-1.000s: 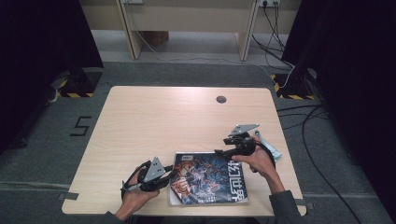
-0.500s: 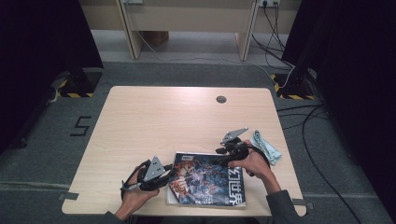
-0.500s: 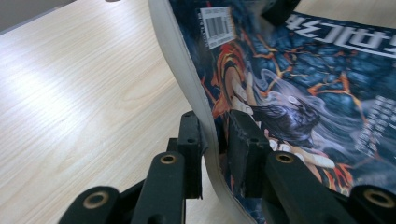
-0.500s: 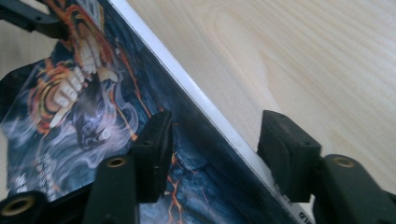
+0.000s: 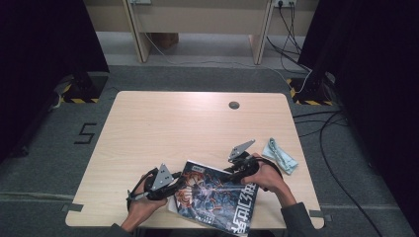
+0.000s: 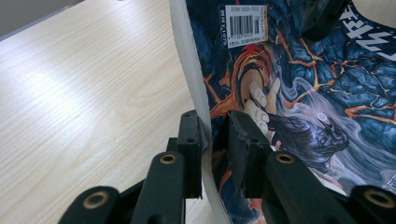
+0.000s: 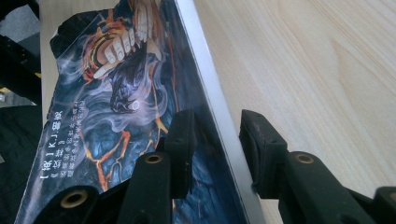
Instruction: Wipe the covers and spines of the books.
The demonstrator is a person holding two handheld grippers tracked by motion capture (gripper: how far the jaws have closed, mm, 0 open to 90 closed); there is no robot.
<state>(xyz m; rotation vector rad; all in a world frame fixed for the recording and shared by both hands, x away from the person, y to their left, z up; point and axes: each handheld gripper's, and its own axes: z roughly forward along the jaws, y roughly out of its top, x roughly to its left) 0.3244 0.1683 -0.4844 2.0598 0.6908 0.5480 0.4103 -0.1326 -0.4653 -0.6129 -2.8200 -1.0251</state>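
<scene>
A magazine (image 5: pixel 217 197) with a dark blue illustrated cover lies at the table's near edge, its left side lifted. My left gripper (image 5: pixel 175 190) is shut on that left edge; in the left gripper view the jaws (image 6: pixel 215 140) pinch the bent pages of the magazine (image 6: pixel 299 93). My right gripper (image 5: pixel 236 174) sits at the magazine's far right corner. Its jaws (image 7: pixel 217 135) have just been closing and straddle the edge of the magazine (image 7: pixel 107 107). One pad lies over the cover, while the other stands a little off the edge.
A crumpled teal cloth (image 5: pixel 279 155) lies to the right of my right hand, near the table's right edge. A round cable hole (image 5: pixel 234 105) sits in the wooden tabletop (image 5: pixel 168 128) at the far side. Cables run over the floor at the right.
My right gripper has moved left, away from the teal cloth, onto the magazine's corner, and its jaws have narrowed. The left gripper has kept still with its hold.
</scene>
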